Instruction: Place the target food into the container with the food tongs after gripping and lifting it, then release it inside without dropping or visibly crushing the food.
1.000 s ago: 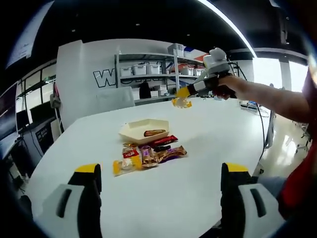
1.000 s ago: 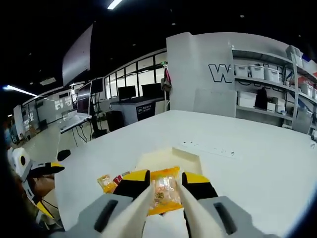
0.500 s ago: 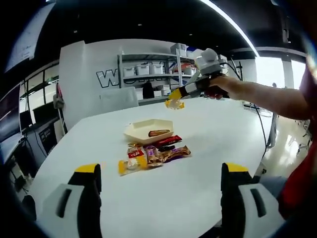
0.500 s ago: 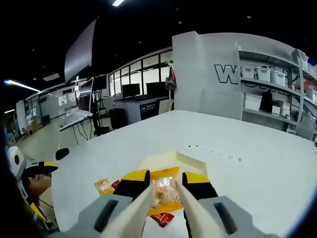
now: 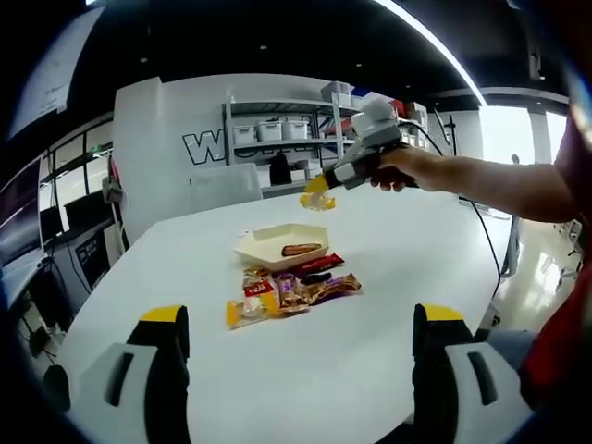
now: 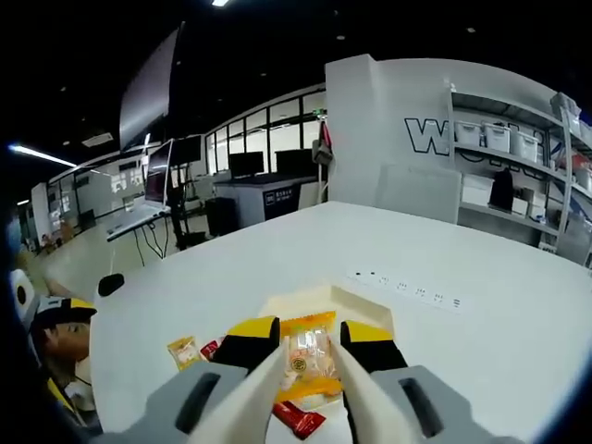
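Observation:
My right gripper (image 6: 309,344) is shut on a yellow-orange packaged snack (image 6: 306,356), held in the air above the cream hexagonal tray (image 6: 347,307). From the left gripper view, that right gripper (image 5: 318,196) hangs above and behind the tray (image 5: 274,243), which holds a brown sausage-like piece (image 5: 294,249). Several wrapped snacks (image 5: 289,289) lie in a pile in front of the tray, including a yellow packet (image 5: 246,313) and a red bar (image 5: 316,265). My left gripper (image 5: 298,342) stands open, well short of the pile, with nothing between its jaws.
A wide white table (image 5: 388,268) carries everything. A person's arm (image 5: 490,180) reaches in from the right. Shelves with white bins (image 5: 277,129) stand behind the table. A power strip (image 6: 407,289) lies on the table beyond the tray.
The right gripper has carried the yellow-orange snack leftward and higher, over the tray. The left gripper stays open in place.

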`<state>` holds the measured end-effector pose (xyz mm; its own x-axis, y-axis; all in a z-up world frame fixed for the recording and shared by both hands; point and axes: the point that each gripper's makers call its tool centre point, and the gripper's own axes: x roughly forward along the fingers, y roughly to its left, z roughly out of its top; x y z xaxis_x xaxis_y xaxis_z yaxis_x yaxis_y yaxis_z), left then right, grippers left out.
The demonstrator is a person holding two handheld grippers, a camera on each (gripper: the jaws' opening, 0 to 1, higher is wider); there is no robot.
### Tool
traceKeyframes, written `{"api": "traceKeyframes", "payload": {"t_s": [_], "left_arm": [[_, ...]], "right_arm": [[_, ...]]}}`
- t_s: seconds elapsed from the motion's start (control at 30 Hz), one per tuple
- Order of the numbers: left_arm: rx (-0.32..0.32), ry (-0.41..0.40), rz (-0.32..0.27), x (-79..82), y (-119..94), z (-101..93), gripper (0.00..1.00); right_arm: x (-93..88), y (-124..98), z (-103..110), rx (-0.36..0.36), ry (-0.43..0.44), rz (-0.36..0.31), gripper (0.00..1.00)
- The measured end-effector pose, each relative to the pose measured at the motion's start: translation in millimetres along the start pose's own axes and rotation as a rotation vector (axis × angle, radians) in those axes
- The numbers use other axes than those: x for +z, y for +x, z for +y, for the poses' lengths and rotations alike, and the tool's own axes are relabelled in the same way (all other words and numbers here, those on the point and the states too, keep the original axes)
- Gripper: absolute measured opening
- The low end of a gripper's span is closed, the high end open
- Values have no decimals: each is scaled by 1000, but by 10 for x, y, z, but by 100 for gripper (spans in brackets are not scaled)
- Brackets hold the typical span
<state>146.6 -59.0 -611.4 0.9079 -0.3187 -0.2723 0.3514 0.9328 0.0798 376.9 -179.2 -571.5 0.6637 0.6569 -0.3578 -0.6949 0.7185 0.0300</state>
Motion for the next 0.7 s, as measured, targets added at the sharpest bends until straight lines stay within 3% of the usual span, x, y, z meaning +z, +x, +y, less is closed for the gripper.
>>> {"api": "traceKeyframes", "payload": {"t_s": [0.7], "left_arm": [[35,15,21,-56,-51,101,98]], "right_arm": [[-27,171,50,8,-7,8,23]]}}
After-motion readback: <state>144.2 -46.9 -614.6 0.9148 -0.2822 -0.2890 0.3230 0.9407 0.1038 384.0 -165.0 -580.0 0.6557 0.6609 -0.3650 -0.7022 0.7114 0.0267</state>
